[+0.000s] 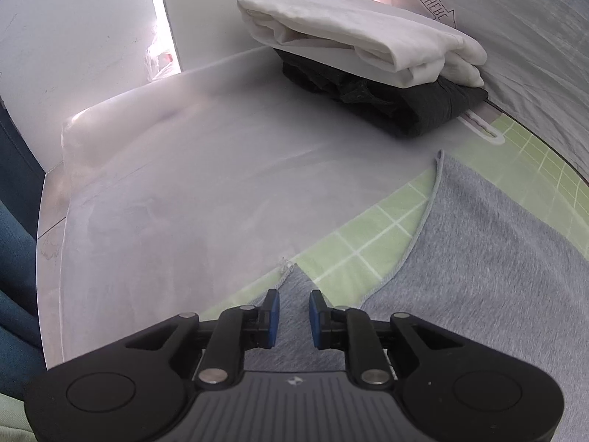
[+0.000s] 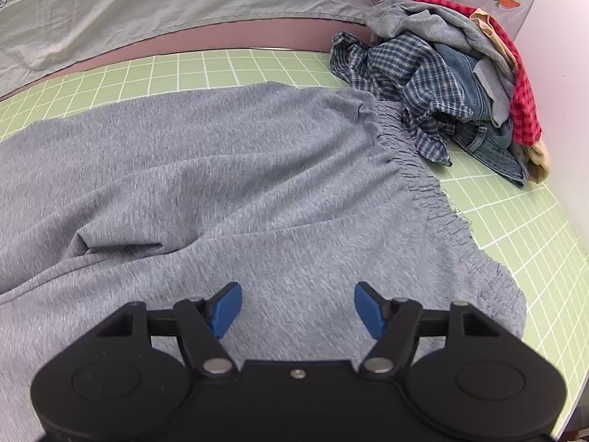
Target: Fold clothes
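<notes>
**Grey garment laid out, fold not yet begun**

We see the grey garment spread flat over the green gridded worktop, filling the centre and left of the right wrist view, its gathered waistband running down the right side. We judge the spreading step about finished and the first fold next: that calls for a grip on a hem or corner, and a clean carry across so the cloth does not bunch at the crease in the lower left.

In the upper right of that view an unfolded pile of plaid, denim and red cloth waits. In the upper centre of the left wrist view a folded white piece sits on a folded dark one.

The right hand-held gripper hovers over the garment, jaws wide, holding nothing. The left hand-held gripper, at bottom centre, has a narrow gap over the garment's corner; its pads pinch no cloth.
</notes>
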`<state>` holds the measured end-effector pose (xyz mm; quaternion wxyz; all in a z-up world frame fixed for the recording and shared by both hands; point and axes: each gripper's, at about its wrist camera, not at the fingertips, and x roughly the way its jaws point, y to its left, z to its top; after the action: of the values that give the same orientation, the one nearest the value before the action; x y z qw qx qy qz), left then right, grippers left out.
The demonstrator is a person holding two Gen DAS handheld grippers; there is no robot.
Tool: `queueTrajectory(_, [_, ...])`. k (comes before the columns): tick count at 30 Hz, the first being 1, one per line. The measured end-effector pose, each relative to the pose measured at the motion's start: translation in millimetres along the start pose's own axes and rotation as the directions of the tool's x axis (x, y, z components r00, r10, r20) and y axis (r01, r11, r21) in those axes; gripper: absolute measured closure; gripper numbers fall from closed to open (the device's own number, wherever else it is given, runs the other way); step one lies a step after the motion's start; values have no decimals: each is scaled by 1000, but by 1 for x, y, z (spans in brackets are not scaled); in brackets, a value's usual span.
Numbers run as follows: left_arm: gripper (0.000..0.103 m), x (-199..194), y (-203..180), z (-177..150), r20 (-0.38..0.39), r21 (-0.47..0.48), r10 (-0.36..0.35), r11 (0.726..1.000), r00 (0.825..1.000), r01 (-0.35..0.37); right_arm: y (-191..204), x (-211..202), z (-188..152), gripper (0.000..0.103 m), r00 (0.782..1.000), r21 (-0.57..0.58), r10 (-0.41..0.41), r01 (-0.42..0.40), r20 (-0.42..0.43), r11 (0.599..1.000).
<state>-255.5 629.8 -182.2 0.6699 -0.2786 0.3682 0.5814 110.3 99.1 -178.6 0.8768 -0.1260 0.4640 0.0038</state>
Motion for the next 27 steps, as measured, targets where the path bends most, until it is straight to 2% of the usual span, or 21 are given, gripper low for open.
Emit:
queueTrajectory(4, [66,-11,-18,-11,2,50,-47,998,999,47,-7,-4,-1,34,1000,12,-1,1,11,1000])
queueTrajectory(6, [62,-17,-33,-19,-5,85,-84,993,996,84,-16,-5,-4,34,1000,34,-2,2,12,999])
queueTrajectory(12, [60,-42,-75,-53,-56,164,-193,966,980,200,-57,-11,-18,34,1000,140,-24,21,19,990])
queueTrajectory(16, [55,-68,-91,-81,-86,202,-253,943,964,265,-97,-14,-40,33,999,251,-53,49,9,967])
queueTrajectory(20, [53,-93,-104,-112,-109,257,-286,917,952,305,-143,-20,-62,32,996,377,-87,77,10,923])
queueTrajectory(21, [53,-99,-107,-120,-114,273,-285,912,952,306,-154,-21,-66,28,996,411,-91,77,15,908])
queueTrajectory(22, [52,-103,-108,-127,-122,284,-284,908,951,307,-166,-21,-69,26,996,446,-86,71,12,892])
queueTrajectory(27, [51,-124,-109,-159,-152,315,-277,896,949,312,-216,0,-78,26,1000,601,3,-1,-4,799])
